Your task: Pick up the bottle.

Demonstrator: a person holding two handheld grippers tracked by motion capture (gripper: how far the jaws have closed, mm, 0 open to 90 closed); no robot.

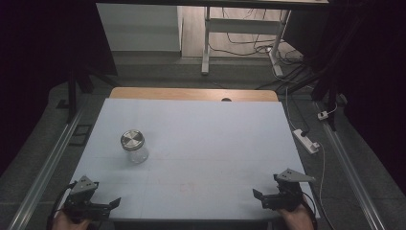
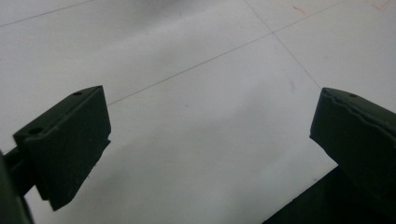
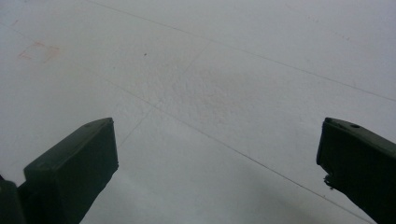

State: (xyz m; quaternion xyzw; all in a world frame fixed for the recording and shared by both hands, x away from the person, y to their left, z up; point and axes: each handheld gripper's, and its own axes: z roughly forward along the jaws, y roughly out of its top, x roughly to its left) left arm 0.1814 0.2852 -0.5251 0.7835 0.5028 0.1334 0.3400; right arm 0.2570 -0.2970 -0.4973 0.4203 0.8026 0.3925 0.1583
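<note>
Left gripper (image 1: 116, 203) sits at the near left edge of the white table (image 1: 215, 143), jaws spread wide, nothing between them. Glass jar (image 1: 133, 147) with a metal lid stands upright on the table's left half, beyond the left gripper and apart from it. Right gripper (image 1: 257, 195) sits at the near right edge, jaws wide apart and empty, well away from the jar.

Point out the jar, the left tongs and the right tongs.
jar (image 1: 132, 141), high view, on its metal lid.
left tongs (image 1: 113, 205), high view, midway between the open tips.
right tongs (image 1: 261, 198), high view, midway between the open tips.
</note>
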